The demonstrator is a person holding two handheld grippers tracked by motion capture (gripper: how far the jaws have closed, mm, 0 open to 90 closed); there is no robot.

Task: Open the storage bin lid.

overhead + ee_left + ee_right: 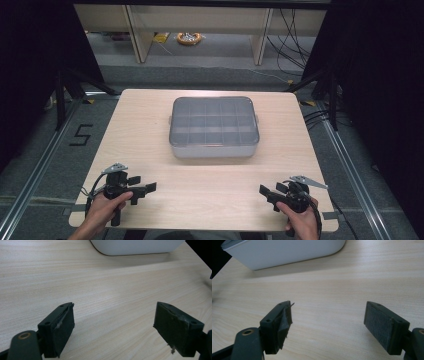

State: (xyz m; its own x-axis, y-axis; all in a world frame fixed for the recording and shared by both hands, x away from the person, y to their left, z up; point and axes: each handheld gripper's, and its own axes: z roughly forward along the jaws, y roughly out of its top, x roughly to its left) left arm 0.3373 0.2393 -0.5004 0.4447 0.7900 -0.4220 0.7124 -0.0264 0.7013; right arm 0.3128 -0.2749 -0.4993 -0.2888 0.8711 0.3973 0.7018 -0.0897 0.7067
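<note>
1. Two grippers rest low at my near table edge, my left gripper (146,189) and right gripper (266,192), both with jaws wide apart and empty.
2. The grey lidded plastic compartment box (214,127) lies ahead at centre, long axis crosswise, equally far from both.
3. Bare pale wooden table (200,185) lies between.

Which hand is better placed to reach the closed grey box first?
Neither clearly. The left claw and the right claw are both open, at the table's near edge, about equally far from the box. Both aim inward.
</note>
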